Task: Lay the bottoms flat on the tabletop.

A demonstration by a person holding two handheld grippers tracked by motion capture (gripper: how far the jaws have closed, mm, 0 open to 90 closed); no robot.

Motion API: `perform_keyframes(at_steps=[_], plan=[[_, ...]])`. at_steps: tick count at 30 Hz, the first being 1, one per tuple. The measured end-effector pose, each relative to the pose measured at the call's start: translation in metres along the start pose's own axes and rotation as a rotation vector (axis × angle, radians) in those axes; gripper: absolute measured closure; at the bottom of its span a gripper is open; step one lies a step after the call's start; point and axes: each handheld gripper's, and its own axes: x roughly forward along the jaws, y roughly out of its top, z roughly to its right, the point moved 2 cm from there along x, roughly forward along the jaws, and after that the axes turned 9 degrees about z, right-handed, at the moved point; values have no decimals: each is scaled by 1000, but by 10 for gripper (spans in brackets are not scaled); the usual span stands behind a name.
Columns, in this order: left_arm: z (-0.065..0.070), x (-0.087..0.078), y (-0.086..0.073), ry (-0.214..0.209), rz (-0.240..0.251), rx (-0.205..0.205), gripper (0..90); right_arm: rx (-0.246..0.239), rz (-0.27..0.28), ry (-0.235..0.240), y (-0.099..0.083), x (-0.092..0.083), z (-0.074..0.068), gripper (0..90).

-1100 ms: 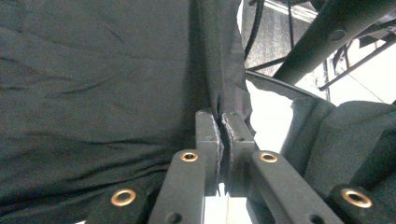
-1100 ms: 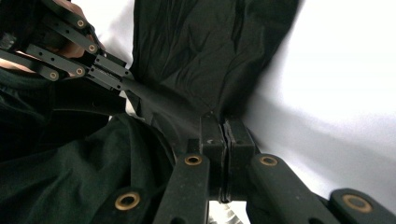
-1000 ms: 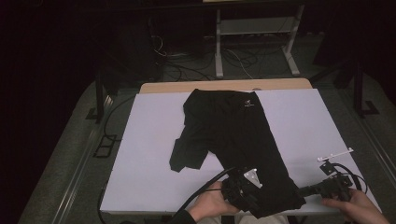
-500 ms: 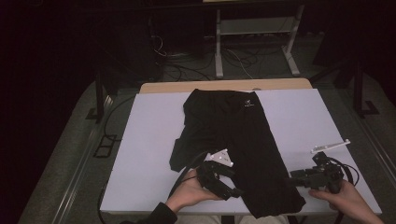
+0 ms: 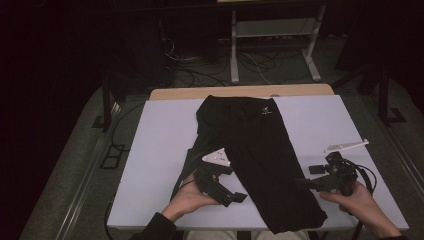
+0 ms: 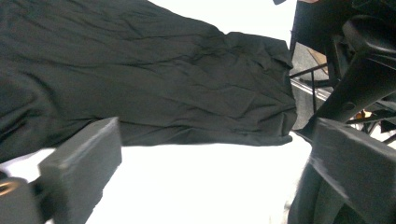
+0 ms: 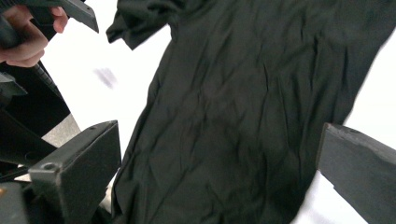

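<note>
A dim room surrounds the scene: a dark floor strewn with cables [image 5: 200, 75] and a white metal frame [image 5: 272, 37] standing behind the tabletop [image 5: 155, 150], whose white, smooth, matte cover looks likely to let cloth slide easily.

On it lies the black garment [image 5: 260, 155], spread flat down the middle from the far edge to the near edge, where its lower hem just overhangs. One part is folded out to the left side. It is wrinkled and thin, so it looks soft, light and limp; it should drape and bunch when lifted, not hold shape. A pinch on an edge or corner, such as the near hem or the folded left piece, seems the surest hold, since the flat middle gives little to bite.

The left claw [image 5: 232, 195] hovers near the garment's left edge, jaws spread wide and empty. The right claw [image 5: 307, 177] sits just beside the right edge, also wide and empty.
</note>
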Motion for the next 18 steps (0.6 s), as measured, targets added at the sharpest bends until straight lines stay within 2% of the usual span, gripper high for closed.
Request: perform_keyframes(at_steps=[5, 11, 14, 18], plan=[[-9, -18, 2, 39, 22, -2, 0, -39, 20, 18, 15, 10, -9, 0], [-20, -45, 5, 107, 45, 10, 0, -75, 43, 57, 34, 28, -26, 0], [-29, -61, 5, 154, 62, 3, 0, -83, 37, 70, 38, 36, -30, 0], [-41, -76, -1, 199, 80, -26, 0, -93, 20, 88, 42, 50, -37, 0]])
